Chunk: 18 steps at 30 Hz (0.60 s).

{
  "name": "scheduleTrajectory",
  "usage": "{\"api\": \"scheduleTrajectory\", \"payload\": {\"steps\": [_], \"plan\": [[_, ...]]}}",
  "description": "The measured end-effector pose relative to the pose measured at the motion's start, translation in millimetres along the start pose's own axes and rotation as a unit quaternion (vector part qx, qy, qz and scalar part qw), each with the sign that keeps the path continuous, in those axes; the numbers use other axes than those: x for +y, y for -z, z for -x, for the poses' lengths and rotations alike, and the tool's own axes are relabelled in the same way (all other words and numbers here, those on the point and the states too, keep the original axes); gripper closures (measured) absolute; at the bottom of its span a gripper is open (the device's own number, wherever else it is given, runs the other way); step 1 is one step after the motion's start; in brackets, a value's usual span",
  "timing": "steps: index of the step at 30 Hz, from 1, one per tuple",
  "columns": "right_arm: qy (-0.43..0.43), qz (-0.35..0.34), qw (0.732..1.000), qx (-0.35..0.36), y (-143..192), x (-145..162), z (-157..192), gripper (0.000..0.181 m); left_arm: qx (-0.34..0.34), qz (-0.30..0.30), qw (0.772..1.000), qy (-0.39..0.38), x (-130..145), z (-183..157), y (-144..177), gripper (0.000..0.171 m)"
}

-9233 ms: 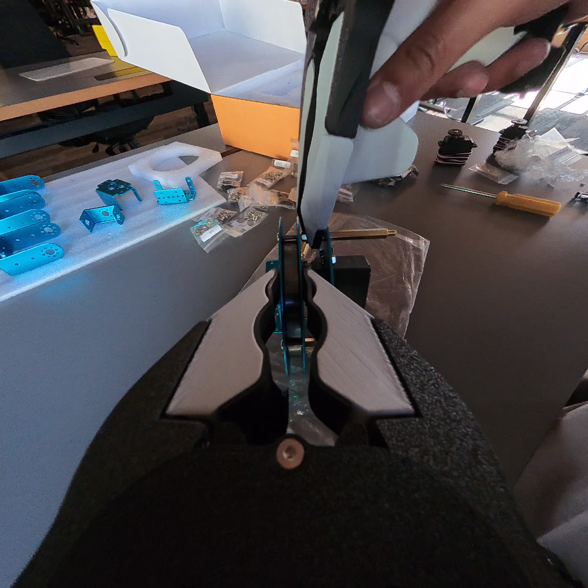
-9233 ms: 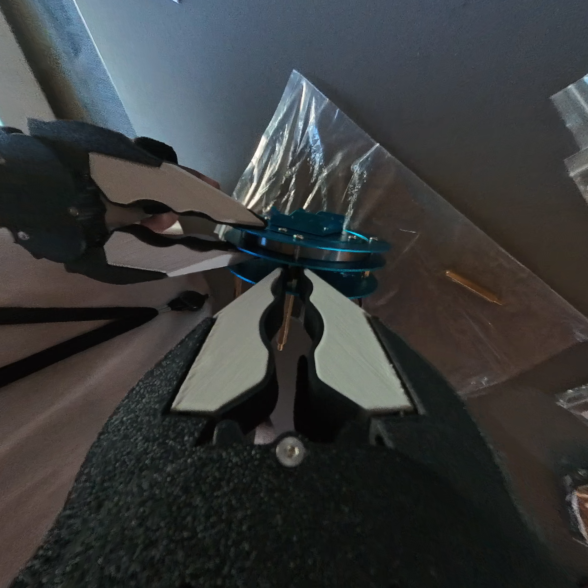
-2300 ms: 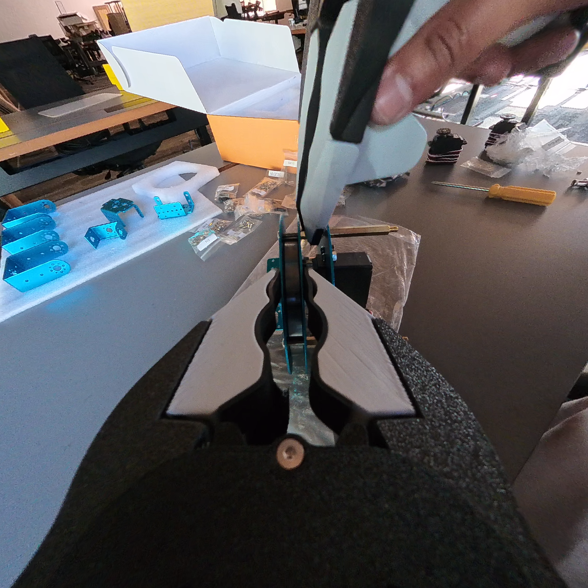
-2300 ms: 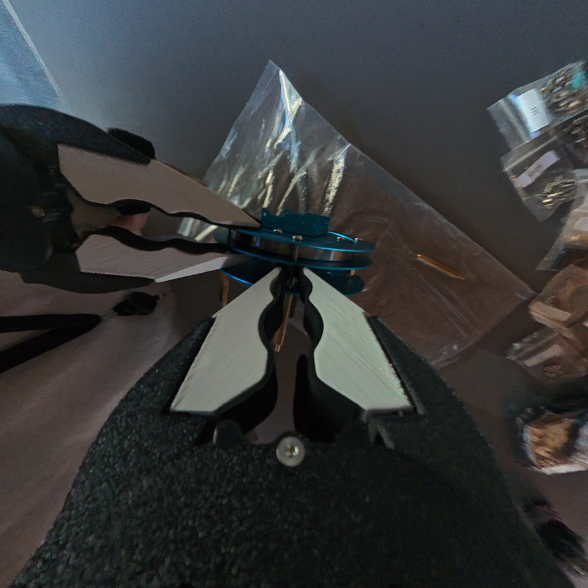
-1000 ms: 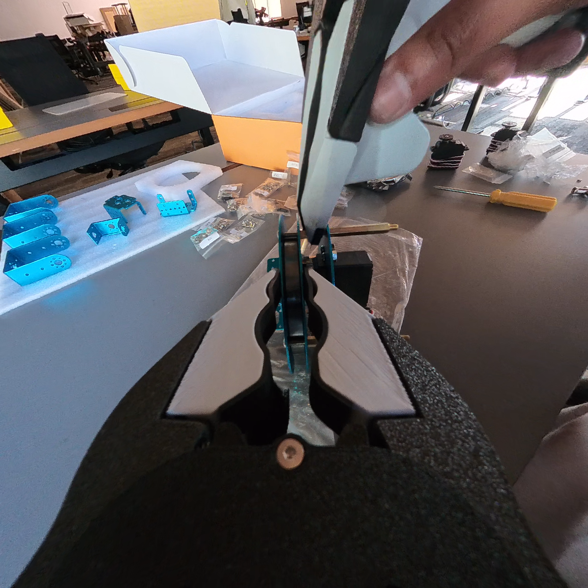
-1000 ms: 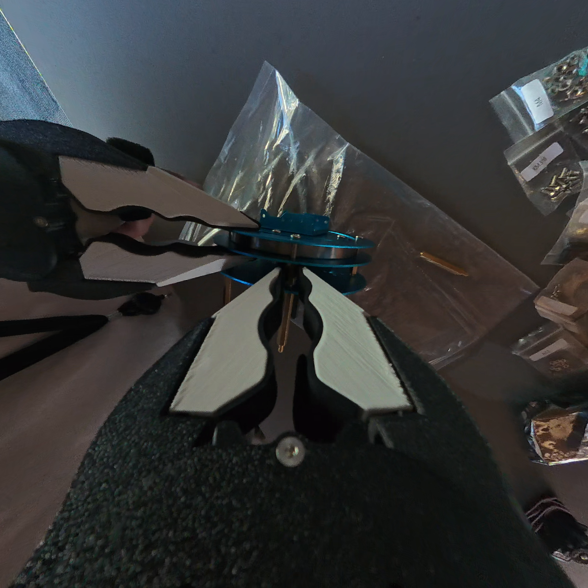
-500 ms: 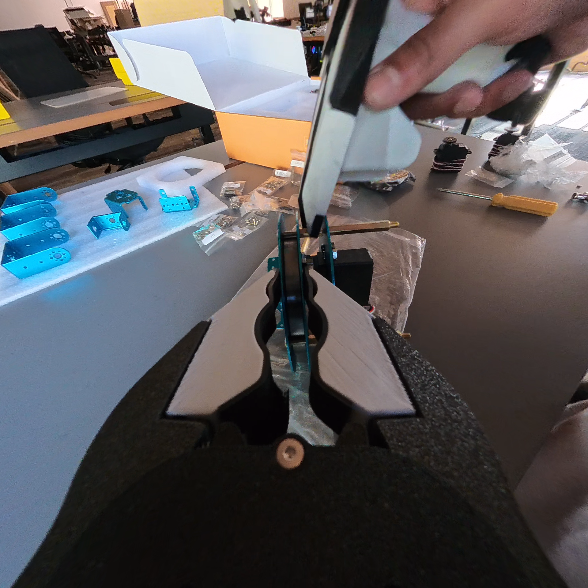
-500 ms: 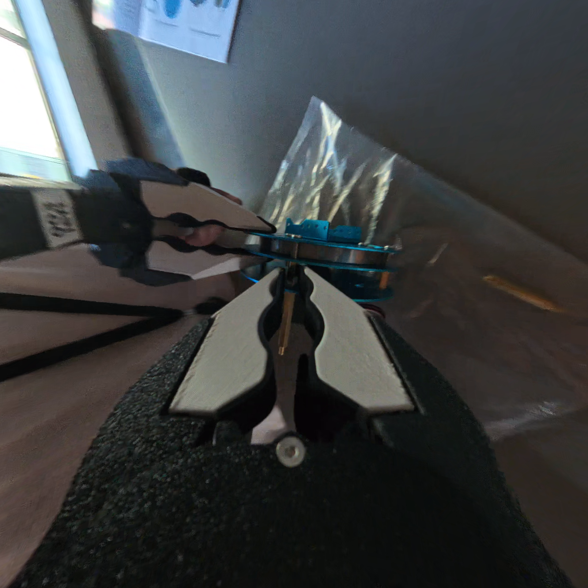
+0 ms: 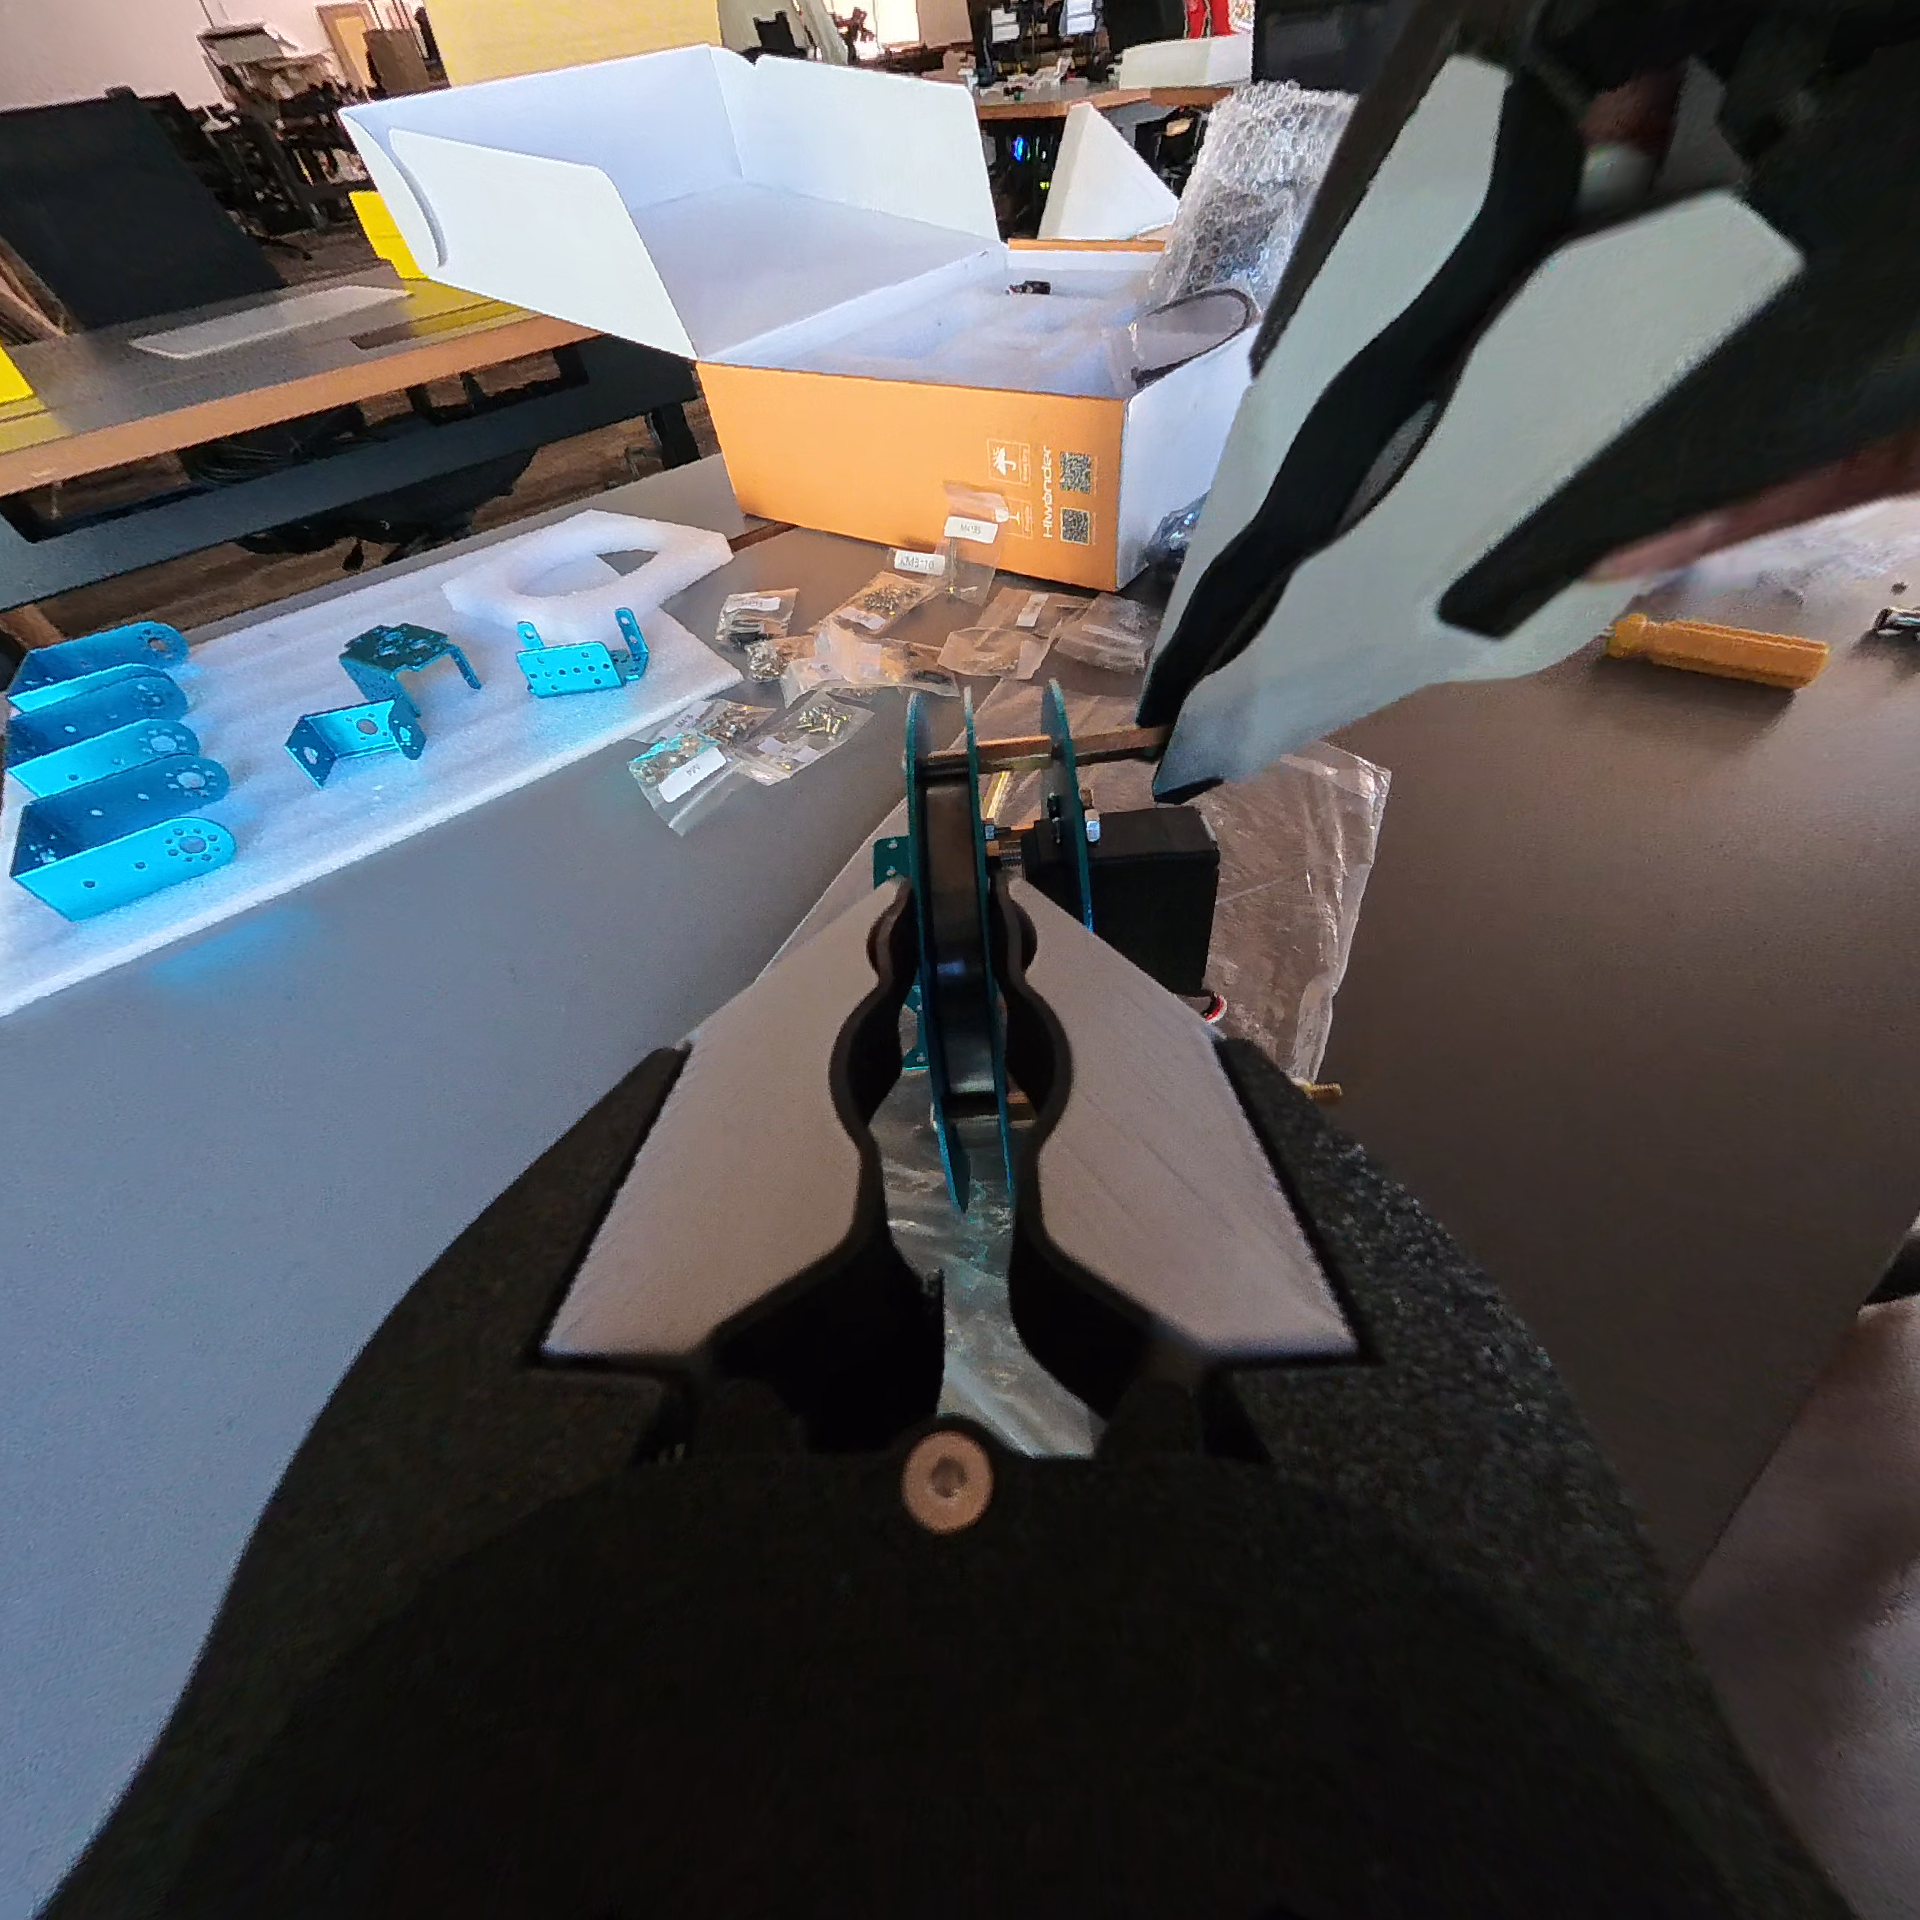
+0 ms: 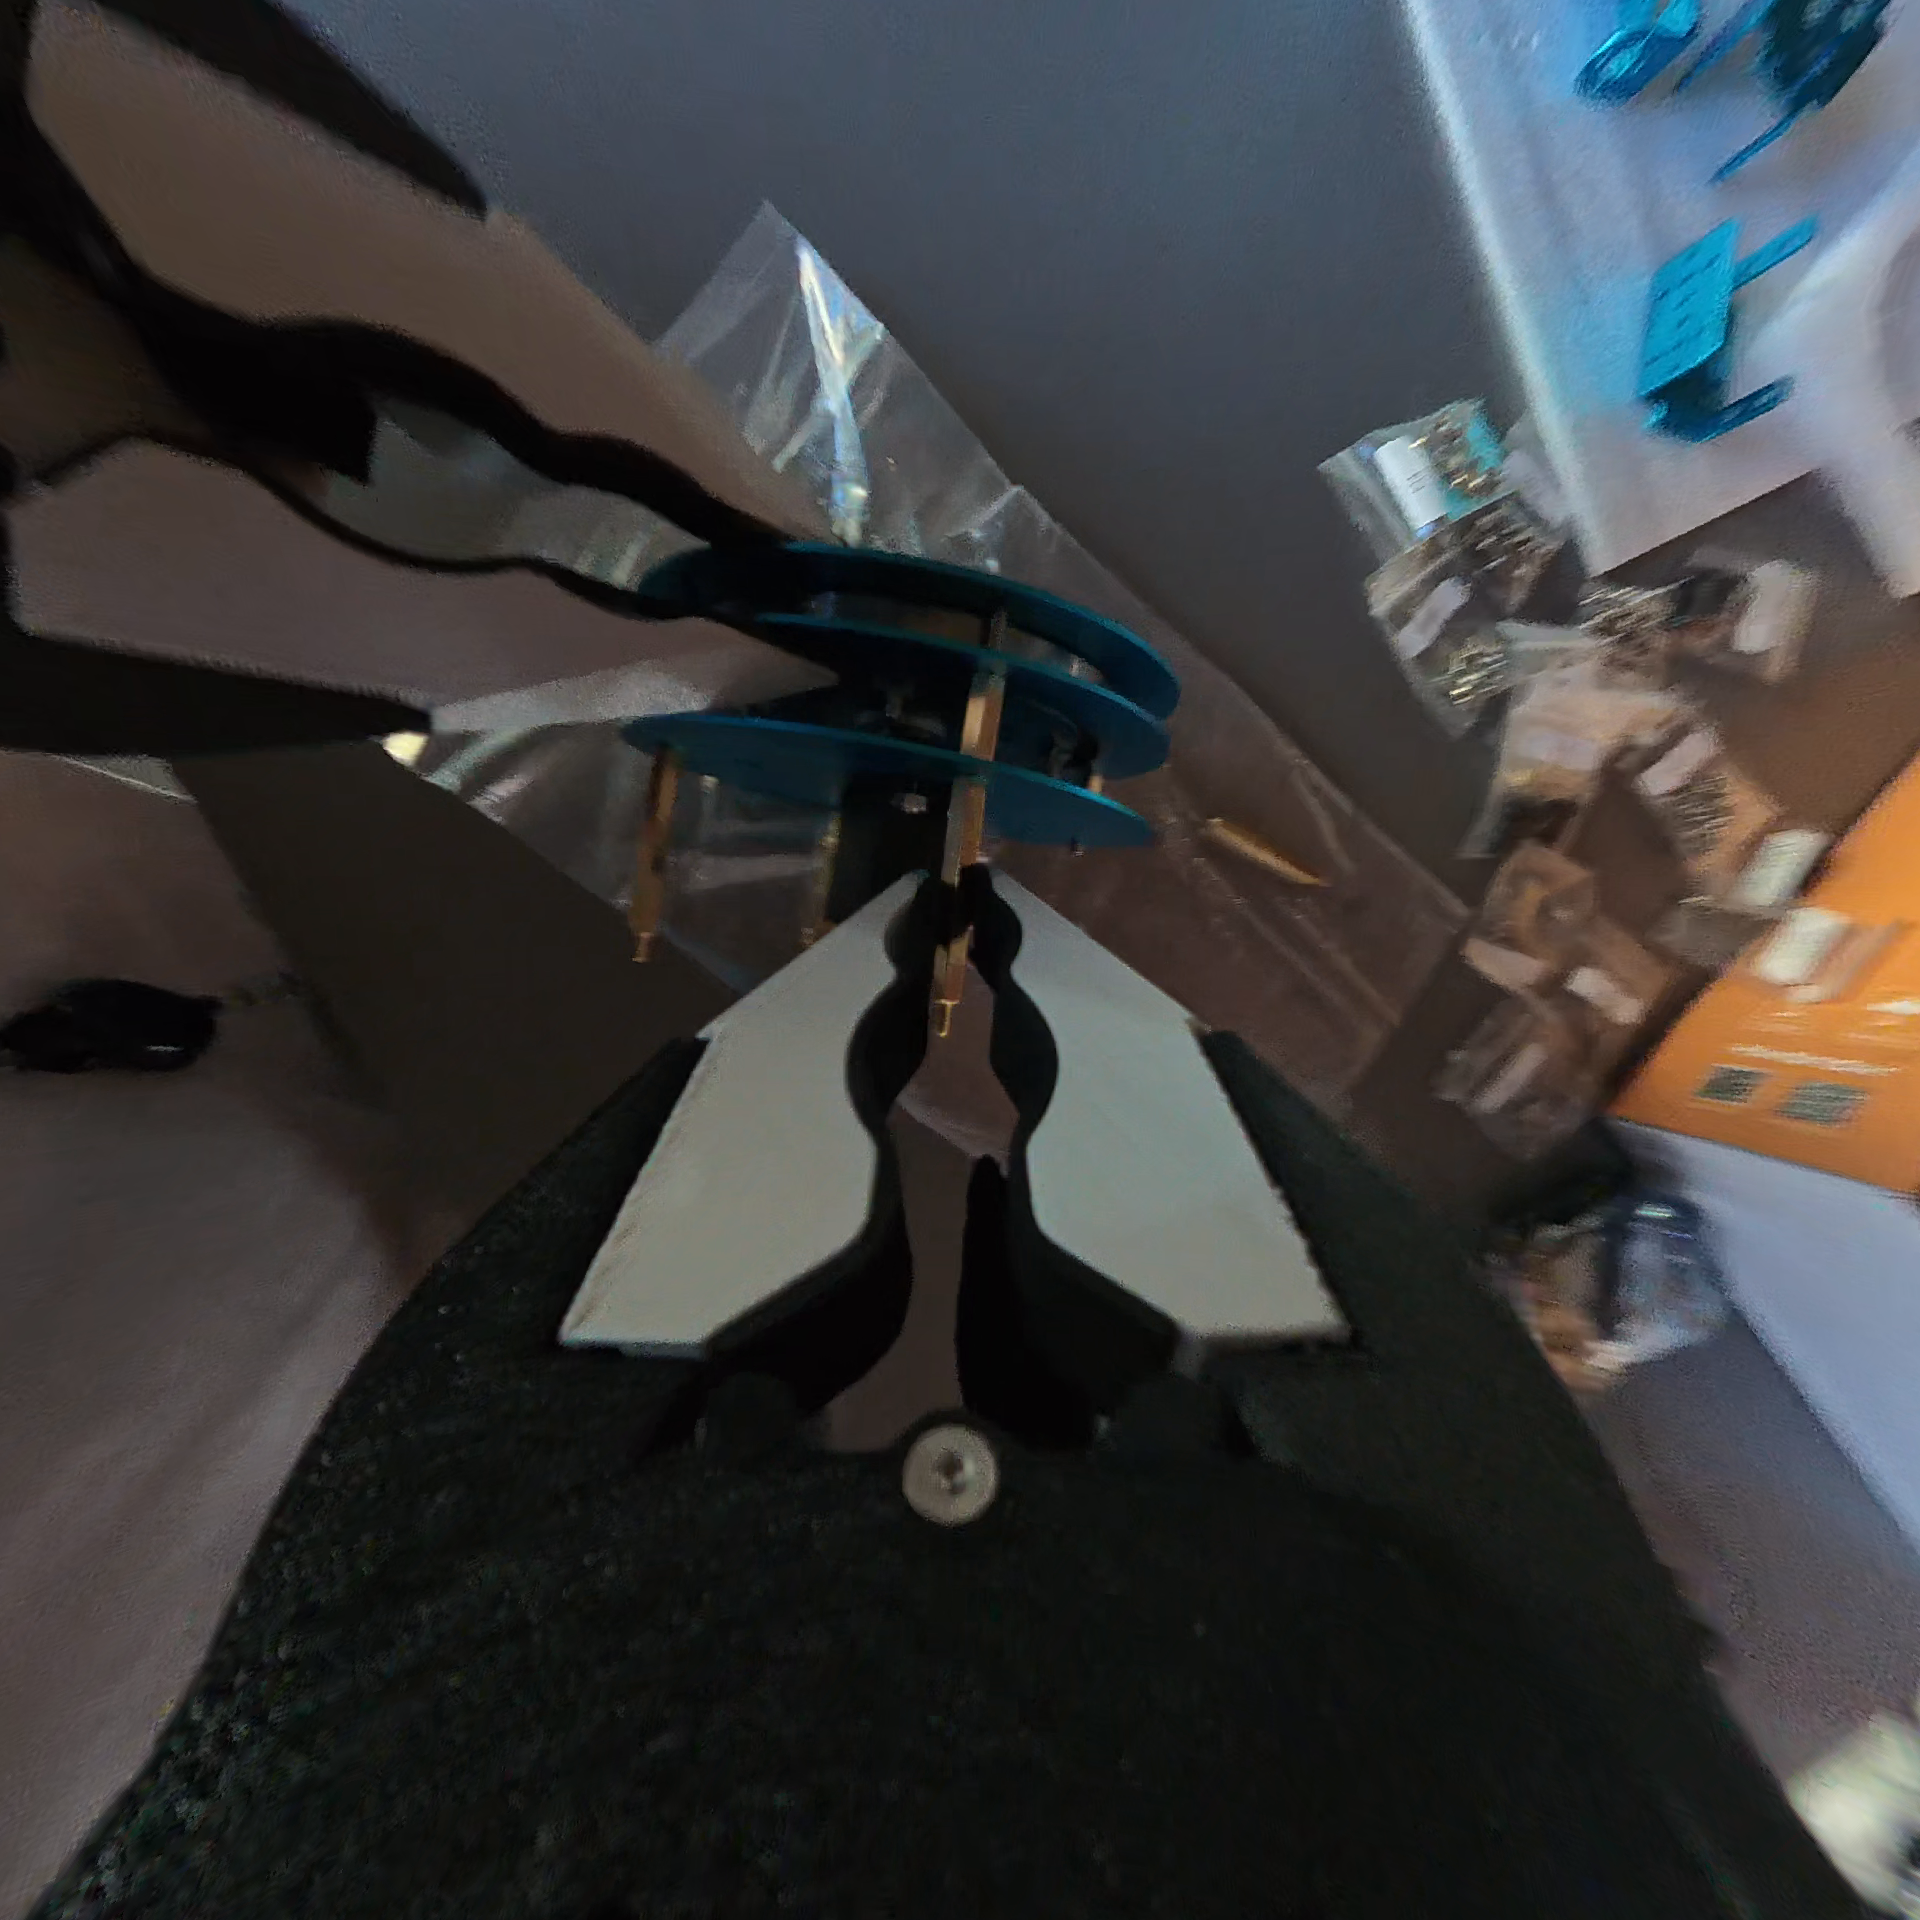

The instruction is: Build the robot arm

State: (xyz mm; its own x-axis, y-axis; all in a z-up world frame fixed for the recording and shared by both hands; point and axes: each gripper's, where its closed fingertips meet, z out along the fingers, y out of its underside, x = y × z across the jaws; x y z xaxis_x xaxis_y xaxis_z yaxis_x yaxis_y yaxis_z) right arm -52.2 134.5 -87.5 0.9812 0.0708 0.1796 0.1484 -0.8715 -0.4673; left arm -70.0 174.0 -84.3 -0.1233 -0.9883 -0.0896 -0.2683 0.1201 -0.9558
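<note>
My left gripper (image 9: 956, 920) is shut on the edge of a blue disc assembly (image 9: 940, 997), a stack of round blue plates with a black ring between two of them, held on edge above a clear plastic bag (image 9: 1299, 883). A black servo block (image 9: 1132, 873) sits on its far side. A brass standoff (image 9: 1039, 743) sticks out of the plates to the right. My right gripper (image 10: 951, 888) is shut on that brass standoff (image 10: 961, 831) under the blue plates (image 10: 914, 665). The right gripper also shows in the left wrist view (image 9: 1169, 753), and the left gripper in the right wrist view (image 10: 800, 608).
An open orange and white box (image 9: 914, 457) stands at the back. A white foam sheet (image 9: 312, 790) on the left carries several blue brackets (image 9: 114, 852). Small bags of screws (image 9: 831, 675) lie in front of the box. A yellow-handled screwdriver (image 9: 1714, 649) lies at the right. A loose brass standoff (image 10: 1262, 852) lies on the bag. Left tips to right tips: about 5 cm.
My right gripper has swung from above the assembly out to its right side, still gripping the standoff, and its view has rotated. My left gripper has stayed shut on the plates.
</note>
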Motion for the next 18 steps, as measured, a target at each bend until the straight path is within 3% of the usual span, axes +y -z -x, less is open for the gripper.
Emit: {"api": "scheduleTrajectory", "payload": {"steps": [3,6,9,11,13,15,16,18], "plan": [[-0.141,-0.018,0.975,-0.168,1.3,-0.6,6.6,0.178,-0.003,-0.007,1.000,0.001,0.7,-1.2,0.4,0.159],[-0.283,-0.022,0.890,-0.356,5.0,-2.8,12.1,0.178,-0.004,-0.011,1.000,0.002,0.6,-1.9,0.1,0.159],[-0.352,-0.021,0.811,-0.466,8.0,-6.1,15.2,0.178,-0.001,-0.012,1.000,0.006,1.8,-1.2,0.6,0.159],[-0.367,-0.024,0.790,-0.491,8.1,-8.2,15.6,0.178,-0.002,-0.012,1.000,0.005,2.8,-0.5,1.6,0.159],[-0.301,-0.035,0.847,-0.437,6.0,-6.9,15.4,0.177,-0.003,-0.009,1.000,0.005,3.2,0.3,1.8,0.159],[-0.200,-0.033,0.928,-0.312,-0.4,-0.9,7.5,0.161,0.002,-0.004,1.000,0.008,3.2,-0.2,1.7,0.159],[-0.146,-0.029,0.955,-0.255,-1.4,1.2,5.2,0.157,0.003,-0.003,1.000,0.009,3.1,-0.4,1.6,0.159],[-0.065,-0.022,0.981,-0.182,0.2,1.8,9.5,0.170,0.003,-0.002,1.000,0.006,2.8,-1.1,1.4,0.159]]}}
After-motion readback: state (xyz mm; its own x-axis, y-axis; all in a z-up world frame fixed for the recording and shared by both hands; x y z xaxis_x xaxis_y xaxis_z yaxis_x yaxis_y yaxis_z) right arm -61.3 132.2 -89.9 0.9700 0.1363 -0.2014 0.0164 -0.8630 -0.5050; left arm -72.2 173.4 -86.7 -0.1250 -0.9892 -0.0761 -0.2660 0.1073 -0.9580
